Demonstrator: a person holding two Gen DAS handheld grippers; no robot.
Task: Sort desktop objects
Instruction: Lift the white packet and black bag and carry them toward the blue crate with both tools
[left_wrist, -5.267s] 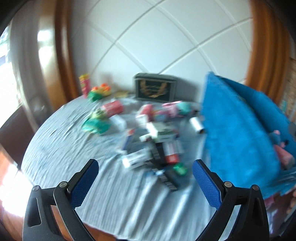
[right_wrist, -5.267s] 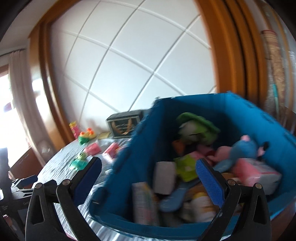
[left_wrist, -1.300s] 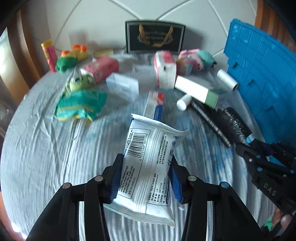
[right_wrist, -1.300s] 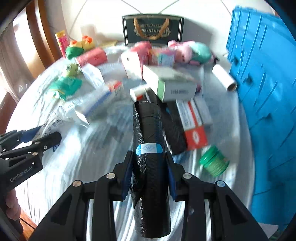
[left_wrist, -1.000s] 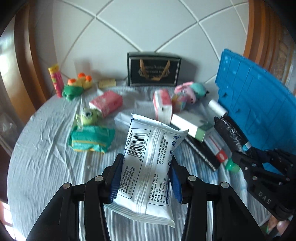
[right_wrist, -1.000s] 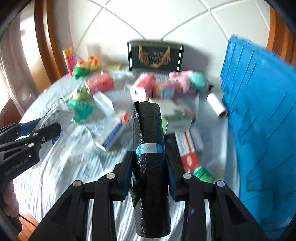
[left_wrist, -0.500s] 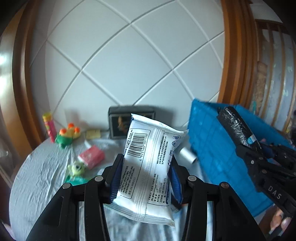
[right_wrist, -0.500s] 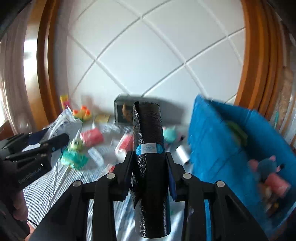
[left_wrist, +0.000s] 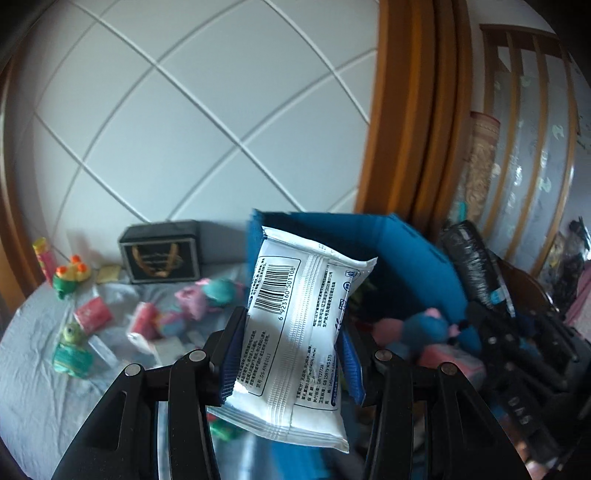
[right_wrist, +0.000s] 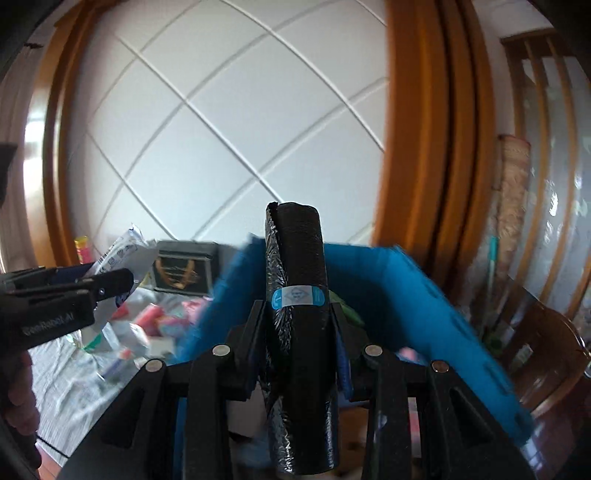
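My left gripper (left_wrist: 291, 354) is shut on a white wipes packet (left_wrist: 295, 332) with a barcode, held in the air at the near left edge of the blue bin (left_wrist: 406, 251). My right gripper (right_wrist: 295, 336) is shut on a black roll of bags (right_wrist: 297, 295) with a blue label, raised over the blue bin (right_wrist: 424, 295). In the left wrist view the right gripper and its black roll (left_wrist: 469, 266) hang over the bin's right side. The left gripper with the packet (right_wrist: 118, 254) shows at the left of the right wrist view.
Several items lie on the grey-clothed round table (left_wrist: 33, 369): a black gift box (left_wrist: 160, 253), a green frog toy (left_wrist: 70, 273), pink packs (left_wrist: 92, 314), a teal pouch (left_wrist: 72, 358). Plush toys (left_wrist: 428, 325) lie in the bin. Wooden frames and a chair (right_wrist: 546, 343) stand at the right.
Both grippers have swung right from the table toward the blue bin, still holding the packet and the black roll. The bin's inside now shows behind them.
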